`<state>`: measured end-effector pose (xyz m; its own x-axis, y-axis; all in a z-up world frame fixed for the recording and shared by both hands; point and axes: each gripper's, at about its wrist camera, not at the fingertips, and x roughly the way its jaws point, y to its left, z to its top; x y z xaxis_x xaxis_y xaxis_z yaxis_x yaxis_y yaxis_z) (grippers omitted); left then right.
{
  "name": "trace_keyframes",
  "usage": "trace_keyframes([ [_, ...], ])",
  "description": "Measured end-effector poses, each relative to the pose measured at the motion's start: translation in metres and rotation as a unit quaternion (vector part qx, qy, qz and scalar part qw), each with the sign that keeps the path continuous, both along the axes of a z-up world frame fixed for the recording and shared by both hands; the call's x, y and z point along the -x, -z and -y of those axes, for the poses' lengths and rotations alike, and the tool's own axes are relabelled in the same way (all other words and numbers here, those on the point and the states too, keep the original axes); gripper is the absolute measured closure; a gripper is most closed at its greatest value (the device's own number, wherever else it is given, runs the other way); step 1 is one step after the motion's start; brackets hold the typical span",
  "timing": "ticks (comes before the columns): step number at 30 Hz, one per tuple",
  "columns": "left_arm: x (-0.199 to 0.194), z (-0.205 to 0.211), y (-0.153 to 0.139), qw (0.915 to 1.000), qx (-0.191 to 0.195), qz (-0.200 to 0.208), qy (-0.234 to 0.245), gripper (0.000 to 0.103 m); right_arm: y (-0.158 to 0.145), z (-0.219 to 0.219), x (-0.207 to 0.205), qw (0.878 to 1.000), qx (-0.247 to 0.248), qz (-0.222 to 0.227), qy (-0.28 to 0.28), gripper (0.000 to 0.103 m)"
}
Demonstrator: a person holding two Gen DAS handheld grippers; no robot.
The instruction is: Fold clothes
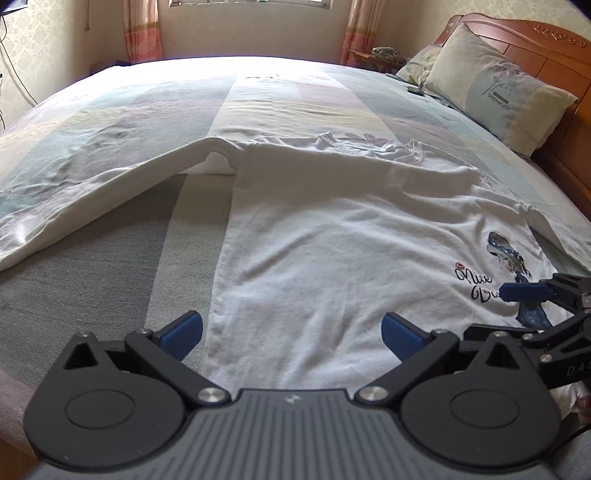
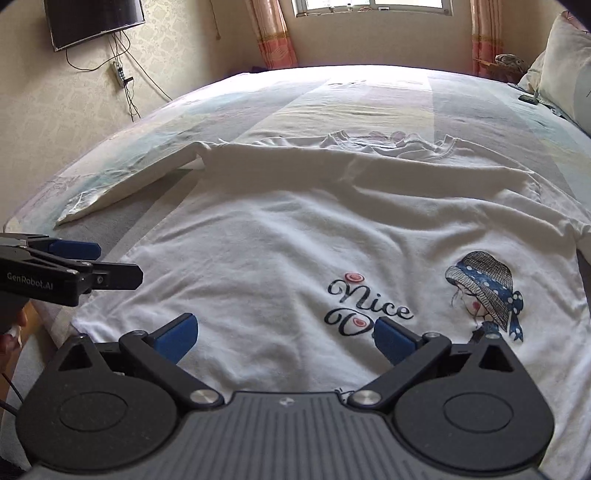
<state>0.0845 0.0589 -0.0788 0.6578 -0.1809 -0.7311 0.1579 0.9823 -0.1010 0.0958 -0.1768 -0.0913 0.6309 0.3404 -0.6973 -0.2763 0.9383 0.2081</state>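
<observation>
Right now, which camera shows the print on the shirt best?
The right wrist view: the print sits nearly whole there, lettering and hatted figure, just beyond the open right tongs. In the left wrist view it lies at the right edge, partly hidden by the right tongs.

One white shirt [image 2: 295,236] lies on the one bed [image 1: 110,155]; two grippers, the left gripper [image 1: 291,334] and the right gripper [image 2: 284,334], each with two blue pads; two pillows [image 1: 495,88] at the headboard; two curtains [image 2: 273,33]; one wall television [image 2: 92,20].
</observation>
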Motion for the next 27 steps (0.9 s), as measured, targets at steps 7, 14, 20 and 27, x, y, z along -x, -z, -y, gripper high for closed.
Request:
trace_keyframes([
  [7, -0.005, -0.007, -0.001, 0.9999, 0.012, -0.009, -0.002, 0.001, 0.015, -0.001, 0.010, 0.999, -0.021, -0.041, -0.021, 0.000],
  [14, -0.053, 0.046, -0.004, 0.9944, 0.016, 0.012, 0.103, 0.001, 0.010, 0.018, 0.019, 0.996, -0.064, -0.054, -0.008, 0.000],
  [20, -0.056, 0.068, 0.023, 0.9917, 0.001, -0.009, 0.129, 0.001, -0.005, 0.051, 0.035, 0.998, -0.013, -0.011, 0.056, 0.000],
  [27, -0.003, 0.058, 0.039, 0.9884, -0.042, -0.015, 0.145, 0.001, 0.018, 0.102, 0.054, 0.991, -0.023, -0.016, 0.133, 0.000],
])
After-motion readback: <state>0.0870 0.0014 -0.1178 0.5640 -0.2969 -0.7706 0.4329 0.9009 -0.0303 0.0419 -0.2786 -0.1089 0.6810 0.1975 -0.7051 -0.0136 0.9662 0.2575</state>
